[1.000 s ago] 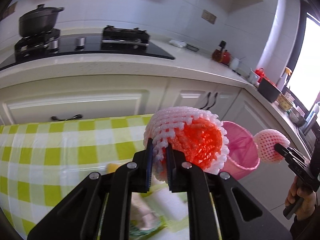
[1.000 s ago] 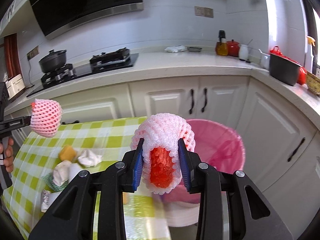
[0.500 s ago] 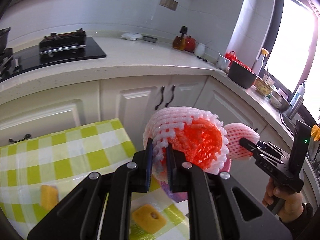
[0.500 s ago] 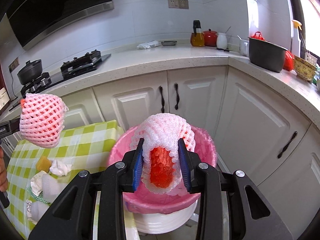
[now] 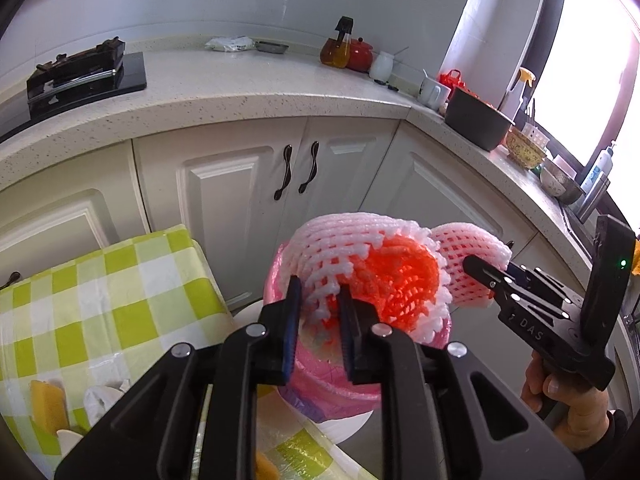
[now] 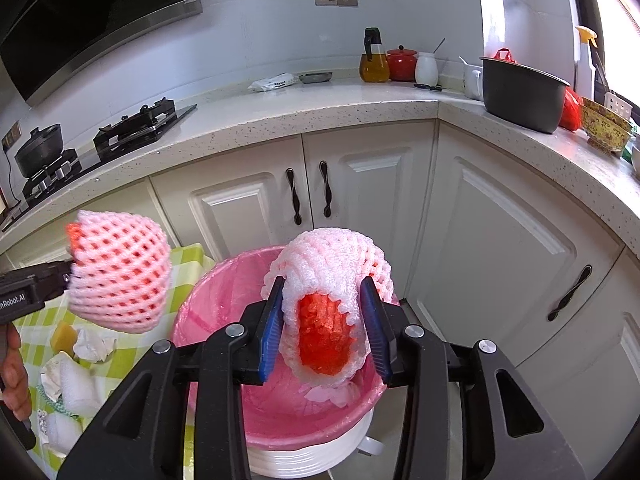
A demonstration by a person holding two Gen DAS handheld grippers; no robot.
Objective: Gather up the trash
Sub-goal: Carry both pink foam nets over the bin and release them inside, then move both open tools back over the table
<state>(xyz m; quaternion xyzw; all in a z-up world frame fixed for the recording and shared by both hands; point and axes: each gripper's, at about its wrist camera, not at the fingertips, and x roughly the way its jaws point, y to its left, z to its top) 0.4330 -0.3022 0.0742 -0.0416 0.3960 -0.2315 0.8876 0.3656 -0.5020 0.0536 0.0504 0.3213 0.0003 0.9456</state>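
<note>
My left gripper [image 5: 320, 312] pinches the wall of a pink foam fruit net [image 5: 372, 276] with an orange inside; its jaws are opening, with the net still between the pads. My right gripper [image 6: 324, 328] holds a second foam net [image 6: 332, 280] over the pink-lined trash bin [image 6: 208, 300]; its jaws are opening too, and this net still hangs between the blue pads. In the left wrist view the bin [image 5: 320, 380] sits just below both nets, and the right gripper [image 5: 476, 276] comes in from the right. In the right wrist view the left gripper [image 6: 66, 276] carries its net [image 6: 120, 272] beside the bin's left rim.
A table with a green checked cloth [image 5: 120, 280] stands left of the bin, bearing yellow sponge pieces [image 6: 64, 336] and crumpled tissues [image 6: 94, 344]. White cabinets [image 6: 500, 240] and a counter with pots and jars wrap around behind and to the right. Some foam scraps lie inside the bin.
Both grippers swung right from over the table to the bin, carrying their nets. The gaps between both pairs of jaws have widened slightly; neither net has dropped.
</note>
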